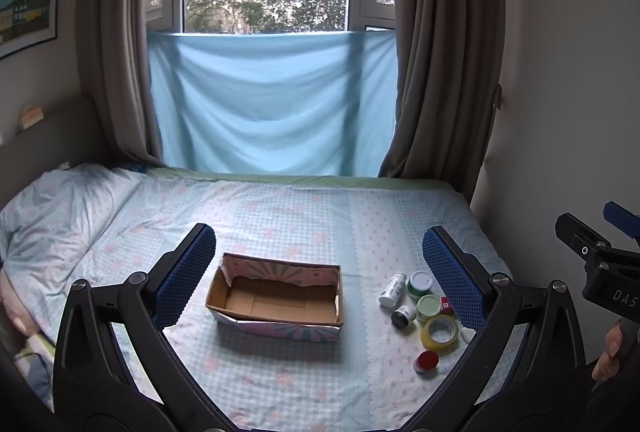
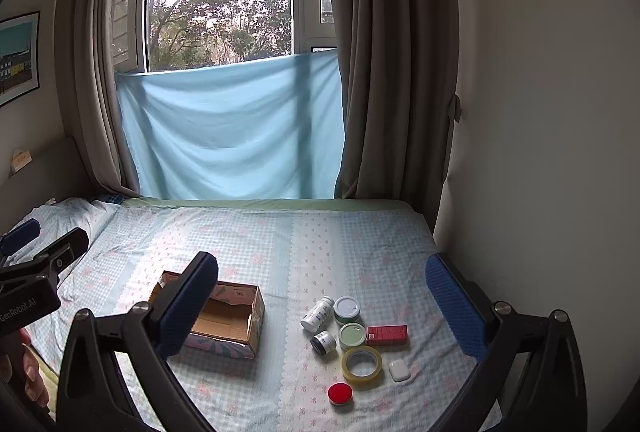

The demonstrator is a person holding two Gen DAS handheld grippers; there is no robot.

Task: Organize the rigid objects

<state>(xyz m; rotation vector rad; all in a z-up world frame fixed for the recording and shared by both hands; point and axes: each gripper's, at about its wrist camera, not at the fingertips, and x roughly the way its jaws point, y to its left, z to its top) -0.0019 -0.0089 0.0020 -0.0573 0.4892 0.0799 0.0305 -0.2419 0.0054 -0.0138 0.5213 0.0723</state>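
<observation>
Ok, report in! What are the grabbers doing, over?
Left gripper and right gripper open, holding nothing. Cardboard box empty; tape roll and jars still on the bed. Nothing in the way.

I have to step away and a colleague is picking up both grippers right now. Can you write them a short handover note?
Left gripper: open, holding nothing, above the bed.
Right gripper: open, holding nothing.
Cardboard box: on the bedsheet, nothing inside.
To its right, loose on the sheet: white bottle, two green-lidded jars, small dark jar, red carton, tape roll, white case, red-lidded tin.
Done: nothing boxed yet.
Left: likely move all eight items into the box.
</observation>
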